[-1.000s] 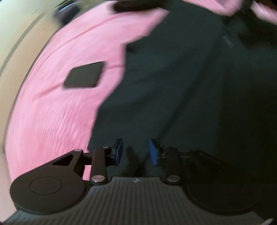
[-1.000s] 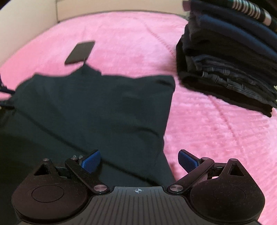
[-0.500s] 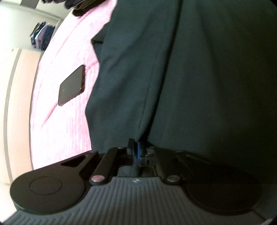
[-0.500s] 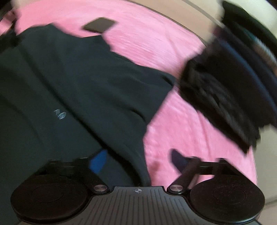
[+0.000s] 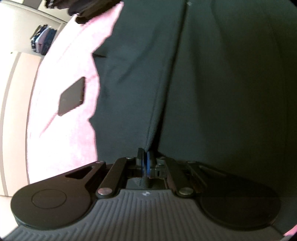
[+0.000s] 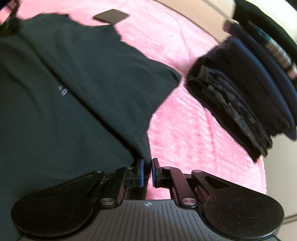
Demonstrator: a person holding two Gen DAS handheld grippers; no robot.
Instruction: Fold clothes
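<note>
Both your grippers are pinched on the dark garment [image 6: 70, 77], which lies spread on the pink bed cover [image 6: 185, 133].

Left gripper [image 5: 145, 163]: fingers nearly together w/ a fold of fabric clamped between the blue pads [image 5: 148, 163]. The cloth runs straight ahead from the tips and off to their right; a seam rises just ahead of the tips.

Right gripper [image 6: 147, 172]: fingers narrow, a thin gap showing, w/ the garment's corner caught between them. The rest fans out ahead and to the left of the tips. Pink cover lies directly right of the tips.

Other stuff: a flat dark phone-like slab [image 6: 111, 16] sits on the cover far ahead, just past the garment's far edge. A stack of folded clothes [image 6: 241, 83] sits ahead-right of the right fingers, apart from the garment.

Risks, as I judge them:
- Right grip looks thin, only a corner, so a quick lift or uneven pull could let it slip out.
- If you lift one side faster, the fabric skews and the fold comes out crooked.
- Sweeping the cloth fwd could drag over the slab or nudge it.
- Swinging right could brush the stack and topple it.
- Can't tell how many layers the left pads hold; grabbing both layers would bunch the fold.
</note>
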